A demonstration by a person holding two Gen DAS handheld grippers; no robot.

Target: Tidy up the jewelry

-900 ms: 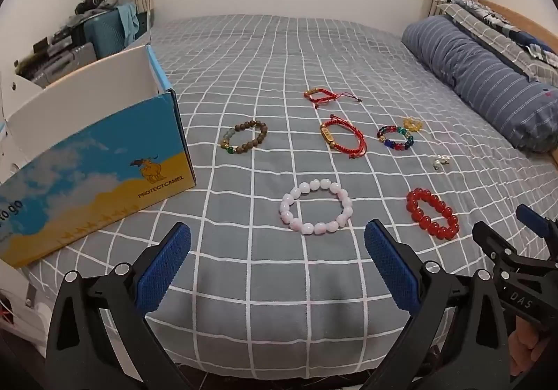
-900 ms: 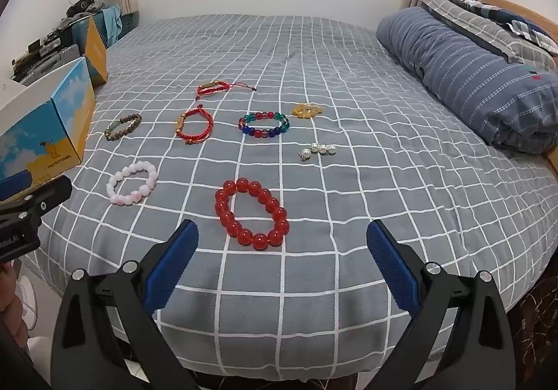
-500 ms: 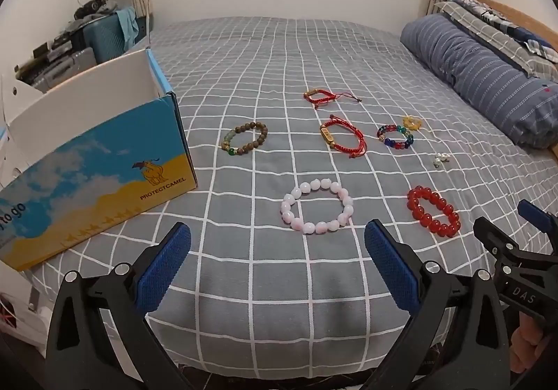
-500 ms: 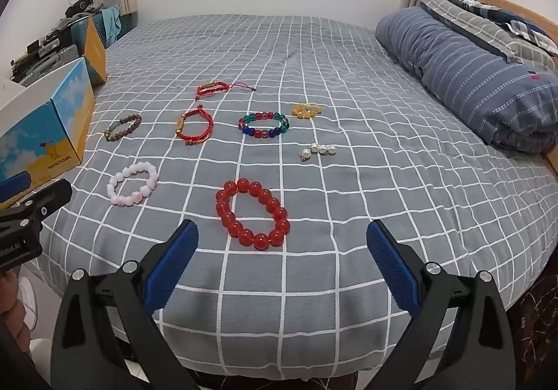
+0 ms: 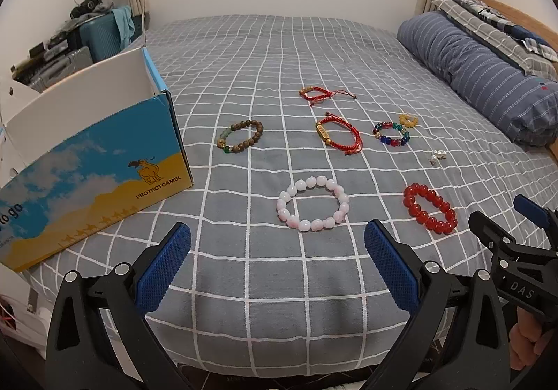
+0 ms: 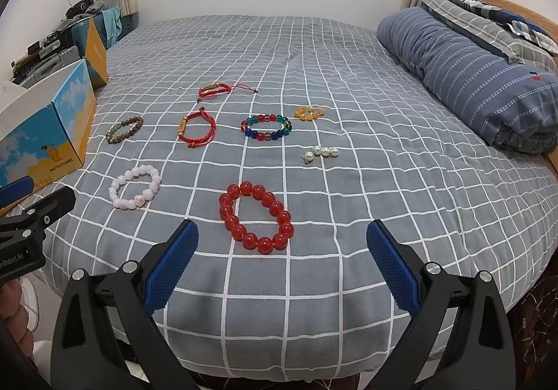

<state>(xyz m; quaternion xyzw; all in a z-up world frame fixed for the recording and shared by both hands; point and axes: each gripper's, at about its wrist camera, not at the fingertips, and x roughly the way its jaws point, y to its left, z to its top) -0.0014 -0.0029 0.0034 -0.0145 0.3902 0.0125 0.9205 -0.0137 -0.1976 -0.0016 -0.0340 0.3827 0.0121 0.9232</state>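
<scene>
Both claws have drifted only slightly since the earlier frames, edging a little nearer the jewelry from the foot edge of the bed; no piece has been moved.

At the bed's left edge stands an open cardboard box, printed with blue sky, yellow sand and a camel. Just right of it lies a brown wooden-bead bracelet. Nearer the foot edge sits a pale pink bead bracelet, directly ahead of the left claw, whose blue-padded fingers are spread wide and hold nothing. Toward the middle of the bed lie two red cord bracelets, one behind the other, well apart from the pink one. Next comes a multicoloured glass-bead bracelet, with a small yellow bead piece just beyond it and a short row of white pearl earrings nearer the foot. A large red bead bracelet lies close to the foot edge, straight ahead of the right claw, also spread wide and empty. A rolled blue striped duvet runs along the right edge.

This looks like the very start: approach, with nothing yet collected. The likely next move is lowering each released claw over its nearest bracelet and pinching one side of the bead ring, then carrying it to the box.
</scene>
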